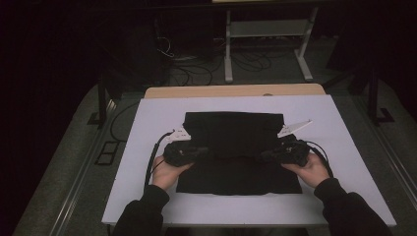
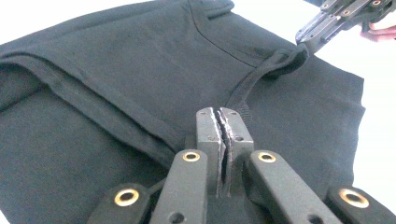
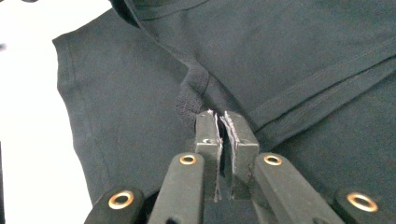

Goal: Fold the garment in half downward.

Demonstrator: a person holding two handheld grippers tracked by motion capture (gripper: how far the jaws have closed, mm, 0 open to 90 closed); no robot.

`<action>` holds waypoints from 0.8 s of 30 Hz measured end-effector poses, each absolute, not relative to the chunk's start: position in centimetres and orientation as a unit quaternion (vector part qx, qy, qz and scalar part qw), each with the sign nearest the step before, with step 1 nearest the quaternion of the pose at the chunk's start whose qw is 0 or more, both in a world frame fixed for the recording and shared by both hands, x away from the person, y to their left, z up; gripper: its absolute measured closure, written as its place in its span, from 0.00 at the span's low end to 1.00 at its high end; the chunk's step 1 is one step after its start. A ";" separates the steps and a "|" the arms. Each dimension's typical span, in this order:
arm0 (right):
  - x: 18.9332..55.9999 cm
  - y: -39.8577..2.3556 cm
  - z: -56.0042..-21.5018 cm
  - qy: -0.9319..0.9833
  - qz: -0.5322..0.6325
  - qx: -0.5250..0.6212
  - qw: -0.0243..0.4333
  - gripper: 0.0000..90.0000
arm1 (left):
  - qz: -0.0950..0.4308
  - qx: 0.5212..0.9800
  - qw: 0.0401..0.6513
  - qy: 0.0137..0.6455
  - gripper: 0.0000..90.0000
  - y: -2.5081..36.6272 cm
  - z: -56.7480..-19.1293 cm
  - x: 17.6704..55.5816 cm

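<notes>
We hold the black shirt, lying folded on the white table: left gripper and right gripper each pinch its ribbed edge between pressed-together jaws.

White tabletop, rectangular, mounted over a wooden board showing along the far edge. Spread flat across the middle, a black garment, its upper part folded down over the lower. Bare white surface on every side of the cloth, widest at left and right.
</notes>
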State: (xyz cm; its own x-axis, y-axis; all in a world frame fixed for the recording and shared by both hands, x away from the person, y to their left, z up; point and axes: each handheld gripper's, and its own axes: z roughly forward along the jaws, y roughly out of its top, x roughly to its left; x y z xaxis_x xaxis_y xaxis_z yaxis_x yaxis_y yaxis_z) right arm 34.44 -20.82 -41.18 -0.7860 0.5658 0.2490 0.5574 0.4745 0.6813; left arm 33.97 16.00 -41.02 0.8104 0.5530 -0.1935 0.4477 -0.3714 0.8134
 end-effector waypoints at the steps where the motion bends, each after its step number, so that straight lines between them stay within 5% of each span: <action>1: 34.4 -20.8 -41.2 0.859 0.394 0.327 0.004 0.94 | 0.055 0.827 0.472 0.302 0.96 16.0 -41.1 33.9; 24: 31.9 -20.8 -41.8 0.865 0.388 0.317 -0.008 0.94 | 0.039 0.844 0.458 0.277 0.96 15.7 -41.6 31.0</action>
